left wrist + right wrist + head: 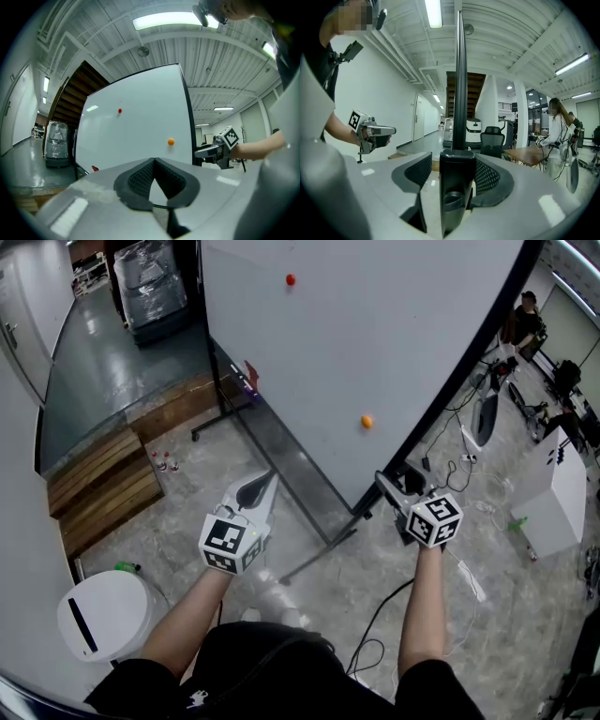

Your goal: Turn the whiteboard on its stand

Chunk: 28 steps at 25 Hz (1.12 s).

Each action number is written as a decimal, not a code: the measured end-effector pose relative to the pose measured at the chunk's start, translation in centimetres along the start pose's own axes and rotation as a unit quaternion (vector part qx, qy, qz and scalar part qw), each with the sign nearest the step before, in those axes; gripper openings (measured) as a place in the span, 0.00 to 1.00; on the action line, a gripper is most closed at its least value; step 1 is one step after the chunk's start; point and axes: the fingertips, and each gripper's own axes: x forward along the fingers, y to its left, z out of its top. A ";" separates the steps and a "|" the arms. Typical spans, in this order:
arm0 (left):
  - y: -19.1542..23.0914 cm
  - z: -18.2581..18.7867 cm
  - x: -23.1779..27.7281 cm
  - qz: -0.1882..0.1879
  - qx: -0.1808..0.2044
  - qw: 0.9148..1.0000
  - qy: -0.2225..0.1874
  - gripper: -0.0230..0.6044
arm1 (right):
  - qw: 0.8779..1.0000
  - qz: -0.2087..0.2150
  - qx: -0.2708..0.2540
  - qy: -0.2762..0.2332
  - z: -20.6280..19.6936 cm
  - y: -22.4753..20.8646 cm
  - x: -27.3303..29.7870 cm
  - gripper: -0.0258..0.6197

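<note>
The big whiteboard (375,334) stands tilted on its black wheeled stand (317,554), with a red magnet (290,279) and an orange magnet (367,421) on its face. My right gripper (386,482) is at the board's lower corner. In the right gripper view the black frame edge (461,93) runs up between the jaws of the right gripper (457,161); the left pad stands clear of it, so the jaws are open around it. My left gripper (267,479) hovers in front of the board's face (136,136), apart from it. The left gripper (153,161) is shut with its tips touching and nothing held.
A grey pen tray (281,456) runs along the board's lower edge. A white bin (103,610) and wooden steps (103,488) lie to the left. A cable (375,624) trails on the floor, and a white cabinet (553,493) stands at right. A person (558,131) and chair (492,138) are behind.
</note>
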 end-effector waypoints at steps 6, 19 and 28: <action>-0.6 0.3 -0.2 -0.015 -0.003 1.000 -0.005 0.04 | 0.999 -0.041 0.001 -0.005 0.2 0.2 -0.6 0.52; -0.4 1.0 -0.9 -0.036 -0.006 0.999 -0.019 0.04 | 0.994 -0.084 -0.007 -0.066 4.4 4.5 -4.0 0.52; 0.2 1.9 -1.8 -0.039 -0.003 0.999 -0.023 0.04 | 0.994 -0.051 0.009 -0.097 5.9 11.4 -1.7 0.31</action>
